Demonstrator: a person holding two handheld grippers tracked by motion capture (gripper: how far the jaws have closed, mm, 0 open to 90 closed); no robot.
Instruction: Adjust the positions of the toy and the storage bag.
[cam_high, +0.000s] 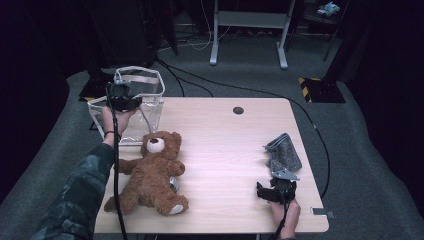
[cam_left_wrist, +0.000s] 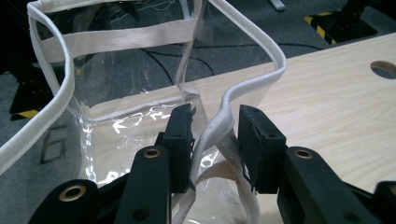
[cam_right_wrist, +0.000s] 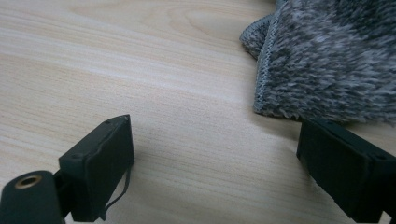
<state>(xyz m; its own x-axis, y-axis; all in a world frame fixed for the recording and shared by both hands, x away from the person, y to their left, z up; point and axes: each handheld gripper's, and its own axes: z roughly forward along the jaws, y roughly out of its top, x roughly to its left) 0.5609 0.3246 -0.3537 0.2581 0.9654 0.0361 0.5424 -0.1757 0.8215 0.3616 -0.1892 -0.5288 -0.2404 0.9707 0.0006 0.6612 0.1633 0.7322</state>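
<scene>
Left gripper view: my left claw (cam_left_wrist: 215, 140) is straddling the clear bag's (cam_left_wrist: 126, 84) white rim (cam_left_wrist: 219, 126) at the surface's (cam_left_wrist: 327, 93) corner, not yet pinching; trim may be slipping out. My right claw (cam_right_wrist: 215, 163) is idling apart.

Clear white-trimmed bag (cam_high: 142, 95) stands open at table's corner.

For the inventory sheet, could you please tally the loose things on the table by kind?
Clear bag with white trim: 1
Brown teddy bear: 1
Grey fuzzy cloth: 1
Total: 3
</scene>
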